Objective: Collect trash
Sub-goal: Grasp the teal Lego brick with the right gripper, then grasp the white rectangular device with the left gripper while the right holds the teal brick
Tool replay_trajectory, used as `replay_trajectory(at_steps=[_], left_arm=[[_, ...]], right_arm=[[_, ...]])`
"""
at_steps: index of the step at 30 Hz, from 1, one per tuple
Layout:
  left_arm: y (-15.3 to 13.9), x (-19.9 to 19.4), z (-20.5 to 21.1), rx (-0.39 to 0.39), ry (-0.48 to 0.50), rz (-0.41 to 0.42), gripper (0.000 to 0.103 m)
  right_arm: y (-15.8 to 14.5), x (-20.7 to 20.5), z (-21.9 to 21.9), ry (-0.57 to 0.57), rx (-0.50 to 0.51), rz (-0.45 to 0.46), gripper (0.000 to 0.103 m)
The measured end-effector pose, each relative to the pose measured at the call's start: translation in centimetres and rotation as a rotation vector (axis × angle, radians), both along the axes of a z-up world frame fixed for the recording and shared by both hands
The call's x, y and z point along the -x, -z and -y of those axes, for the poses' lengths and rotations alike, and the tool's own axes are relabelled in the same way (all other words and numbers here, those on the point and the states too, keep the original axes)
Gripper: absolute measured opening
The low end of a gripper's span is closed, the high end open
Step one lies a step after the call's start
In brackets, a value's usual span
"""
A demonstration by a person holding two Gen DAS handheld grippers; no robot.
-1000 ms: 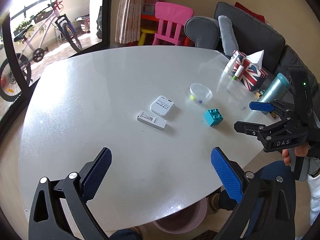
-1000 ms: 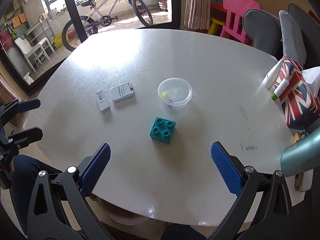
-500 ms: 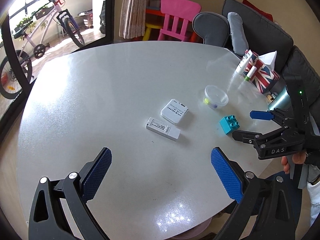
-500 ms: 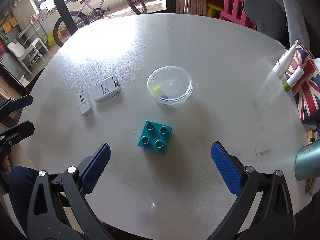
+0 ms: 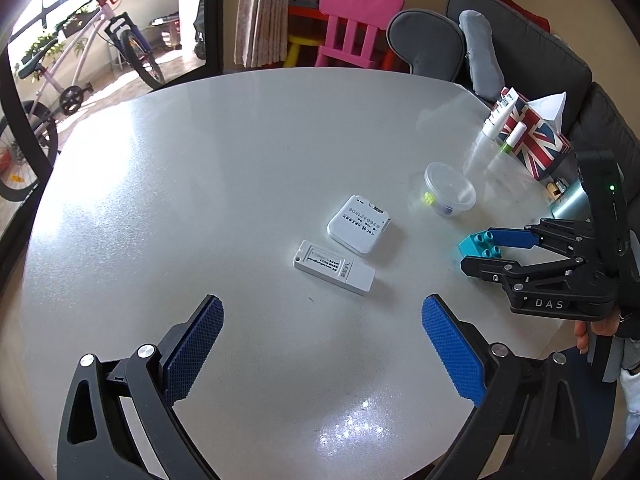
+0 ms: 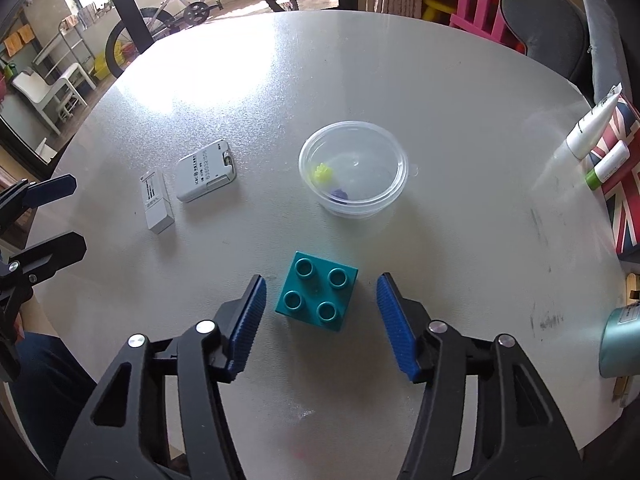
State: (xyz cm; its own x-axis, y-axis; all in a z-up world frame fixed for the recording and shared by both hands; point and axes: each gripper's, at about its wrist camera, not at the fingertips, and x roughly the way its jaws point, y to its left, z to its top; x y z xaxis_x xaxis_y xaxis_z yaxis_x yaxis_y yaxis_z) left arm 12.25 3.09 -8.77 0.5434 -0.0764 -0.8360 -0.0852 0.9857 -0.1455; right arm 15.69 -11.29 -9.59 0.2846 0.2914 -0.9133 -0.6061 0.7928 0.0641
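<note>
Straddling the teal toy brick (image 6: pixel 316 297) on the white table (image 6: pixel 440 128), your right gripper (image 6: pixel 318 320) stands spread with neither pad touching it, while your left gripper (image 5: pixel 320 354) hangs wide apart near the white stick-shaped device (image 5: pixel 334 267).

Right hand-held gripper (image 6: pixel 318 304) low, fingers parted; left hand-held gripper (image 5: pixel 320 344) wide apart, raised.

A Union Jack tissue box (image 5: pixel 534 146) stands at the edge of the pale round surface (image 5: pixel 200 184). Two white tubes (image 6: pixel 592 130) lean against the box. A teal cylinder (image 6: pixel 622 342) lies just beside it. Beyond the box sit a grey sofa (image 5: pixel 520 36), a pink chair (image 5: pixel 352 26) and, farther off, a bicycle (image 5: pixel 80 64).
</note>
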Motion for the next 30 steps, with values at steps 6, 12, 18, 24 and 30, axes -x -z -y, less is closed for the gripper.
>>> replay_trajectory(at_steps=[6,12,18,24,30], left_arm=[[0.6,-0.5,0.1,0.006,0.013,-0.007,0.096],[1.3,-1.3,0.3,0.004,0.031,-0.020,0.096],[2.0,-1.8,0.4,-0.004,0.052,-0.025,0.096],[2.5,-2.6,0.6,-0.028,0.093,-0.024,0.096],[2.8,-3.0,0.8,-0.058,0.143,-0.008,0.096]], right_arm=[[-0.2,-0.1,0.1,-0.008,0.006,0.010,0.036],[-0.8,-0.3,0.4,-0.008,-0.005,0.011,0.034],[-1.3,-0.1,0.6,-0.014,-0.020,0.008,0.033],[-1.8,0.1,0.5,-0.021,-0.027,0.011,0.033],[-2.0,0.0,0.7,-0.019,-0.041,0.010,0.033]])
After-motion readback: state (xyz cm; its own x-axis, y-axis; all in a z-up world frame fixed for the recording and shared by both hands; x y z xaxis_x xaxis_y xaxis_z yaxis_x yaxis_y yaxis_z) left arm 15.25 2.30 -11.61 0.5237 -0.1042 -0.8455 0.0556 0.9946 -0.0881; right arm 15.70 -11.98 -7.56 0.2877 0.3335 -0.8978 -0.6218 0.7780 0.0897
